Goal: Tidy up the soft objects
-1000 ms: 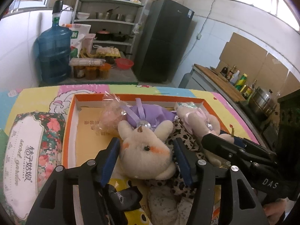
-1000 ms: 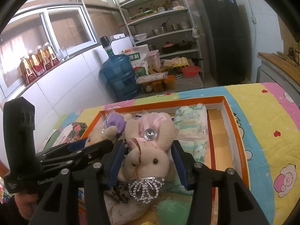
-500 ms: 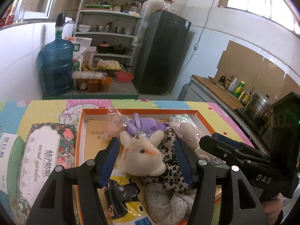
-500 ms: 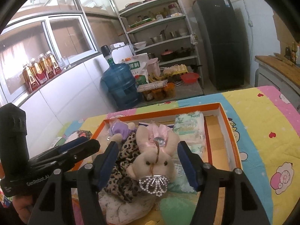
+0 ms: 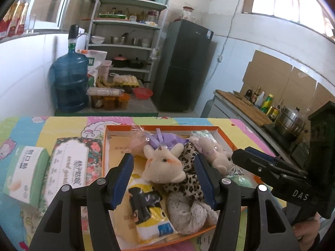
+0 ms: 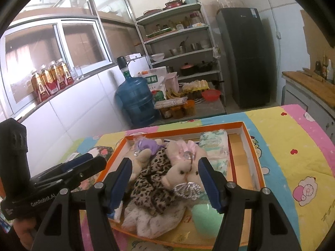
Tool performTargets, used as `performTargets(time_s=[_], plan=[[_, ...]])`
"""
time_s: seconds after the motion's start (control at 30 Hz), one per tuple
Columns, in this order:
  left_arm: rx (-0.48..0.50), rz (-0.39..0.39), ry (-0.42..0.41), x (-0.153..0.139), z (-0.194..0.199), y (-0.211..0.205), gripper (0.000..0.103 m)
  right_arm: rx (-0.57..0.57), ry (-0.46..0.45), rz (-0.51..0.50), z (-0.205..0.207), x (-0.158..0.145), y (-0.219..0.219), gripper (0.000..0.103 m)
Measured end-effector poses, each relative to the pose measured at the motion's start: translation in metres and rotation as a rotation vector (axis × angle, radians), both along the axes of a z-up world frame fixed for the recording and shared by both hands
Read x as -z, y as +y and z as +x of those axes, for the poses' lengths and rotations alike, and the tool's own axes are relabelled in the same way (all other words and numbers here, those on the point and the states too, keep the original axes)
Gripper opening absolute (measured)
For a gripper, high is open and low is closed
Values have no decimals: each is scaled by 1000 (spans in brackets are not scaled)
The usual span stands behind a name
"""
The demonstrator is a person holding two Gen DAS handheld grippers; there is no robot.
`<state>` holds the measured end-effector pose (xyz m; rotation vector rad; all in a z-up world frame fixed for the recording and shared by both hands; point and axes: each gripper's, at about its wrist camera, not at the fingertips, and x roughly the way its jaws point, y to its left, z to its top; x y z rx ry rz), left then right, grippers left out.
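Kitchen shelves stood behind the quilted table as your left gripper and right gripper hovered open and empty above two cream plush rabbits lying in the orange-rimmed cardboard box.

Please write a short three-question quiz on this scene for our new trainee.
1. True or false: the cream plush rabbit with a purple bow lies inside the orange-rimmed cardboard box.
2. Which lies outside the box: (a) the leopard-print cloth, (b) the floral-patterned tissue box, (c) the pale green foam ball?
3. What wears a pink bow?

Key: 1 true; 2 b; 3 the cream plush bear.
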<state>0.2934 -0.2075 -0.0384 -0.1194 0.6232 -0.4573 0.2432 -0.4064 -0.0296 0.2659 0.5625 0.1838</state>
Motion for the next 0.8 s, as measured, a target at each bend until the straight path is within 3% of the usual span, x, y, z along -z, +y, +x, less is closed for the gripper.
performTargets(time_s=[0.8], plan=[[-75, 25, -134, -18, -101, 63, 62, -9, -72, -91, -82, -18, 68, 65]])
